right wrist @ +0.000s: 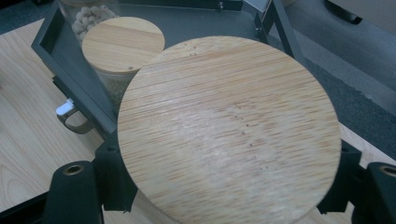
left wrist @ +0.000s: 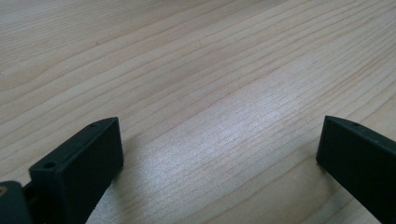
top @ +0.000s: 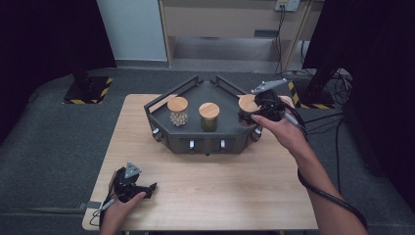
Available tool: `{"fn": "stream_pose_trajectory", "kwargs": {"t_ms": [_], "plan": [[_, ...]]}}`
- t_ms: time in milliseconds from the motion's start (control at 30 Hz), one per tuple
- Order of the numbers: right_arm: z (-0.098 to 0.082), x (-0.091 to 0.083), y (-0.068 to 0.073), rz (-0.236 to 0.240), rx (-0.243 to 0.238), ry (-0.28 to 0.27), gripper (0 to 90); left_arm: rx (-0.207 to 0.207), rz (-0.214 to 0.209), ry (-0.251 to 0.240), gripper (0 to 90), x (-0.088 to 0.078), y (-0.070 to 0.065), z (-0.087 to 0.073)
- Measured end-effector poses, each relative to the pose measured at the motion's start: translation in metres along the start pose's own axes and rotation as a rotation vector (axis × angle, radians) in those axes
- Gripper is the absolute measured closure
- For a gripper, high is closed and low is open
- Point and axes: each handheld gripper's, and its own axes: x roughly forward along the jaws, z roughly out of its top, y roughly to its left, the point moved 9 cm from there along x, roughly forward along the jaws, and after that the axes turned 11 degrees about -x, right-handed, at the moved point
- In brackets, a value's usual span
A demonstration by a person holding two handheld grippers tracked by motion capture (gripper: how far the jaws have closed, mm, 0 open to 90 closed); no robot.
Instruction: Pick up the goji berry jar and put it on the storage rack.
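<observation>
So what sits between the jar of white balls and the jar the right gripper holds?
In the high view, one jar of green contents stands on the tray between the white-ball jar and the held jar.

A light wooden counter (top: 205, 186) is set on a grey carpeted floor (top: 49, 147). A dark angular tray (top: 205, 139) is carried at its far side. The left tool (top: 142, 188) is rested on its near left corner.

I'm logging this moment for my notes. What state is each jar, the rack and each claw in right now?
Jar of pale balls: lidded, upright in the rack.
Jar of green contents: lidded, upright in the rack.
Third jar: lidded, clamped by the right claw at the rack's right end.
Rack: on the table, hooks along its front.
Right claw: shut on the third jar.
Left claw: open, low over the table.
</observation>
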Motion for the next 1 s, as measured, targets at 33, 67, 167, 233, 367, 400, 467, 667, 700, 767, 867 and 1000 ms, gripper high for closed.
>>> {"fn": "stream_pose_trajectory", "kwargs": {"t_ms": [33,67,167,233,367,400,467,667,700,767,867,1000], "plan": [[0.001,0.001,0.000,0.001,0.000,0.001,26.2,0.000,0.000,0.000,0.0,0.000,0.000,0.000],[0.001,0.002,0.000,0.000,-0.001,0.001,26.2,0.000,0.000,0.000,0.0,0.000,0.000,0.000],[0.002,0.005,0.000,0.002,0.000,0.001,26.2,0.000,0.000,0.000,0.0,0.000,0.000,0.000],[0.003,0.007,0.000,0.002,0.000,0.003,26.2,0.000,0.000,0.000,0.0,0.000,0.000,0.000],[0.004,0.011,-0.001,0.004,-0.005,0.008,26.2,0.000,0.000,0.000,0.0,0.000,0.000,0.000],[0.004,0.012,-0.001,0.004,-0.003,0.007,26.2,0.000,0.000,0.000,0.0,0.000,0.000,0.000],[0.005,0.014,-0.001,0.006,-0.003,0.009,26.2,0.000,0.000,0.000,0.0,0.000,0.000,0.000],[0.005,0.020,-0.002,0.009,0.001,0.010,26.2,-0.001,0.000,0.000,0.0,0.000,0.000,0.000],[0.005,0.021,-0.002,0.009,0.002,0.008,26.2,0.000,0.000,0.000,0.0,0.000,0.000,0.000],[0.005,0.023,-0.001,0.008,0.002,0.009,26.2,-0.001,0.000,0.000,0.0,0.000,0.000,0.000],[0.006,0.026,-0.002,0.009,0.002,0.012,26.2,0.000,0.000,0.000,0.0,0.000,0.000,0.000],[0.006,0.030,-0.002,0.005,0.001,0.015,26.2,0.000,0.000,0.000,0.0,0.000,0.000,0.000]]}}
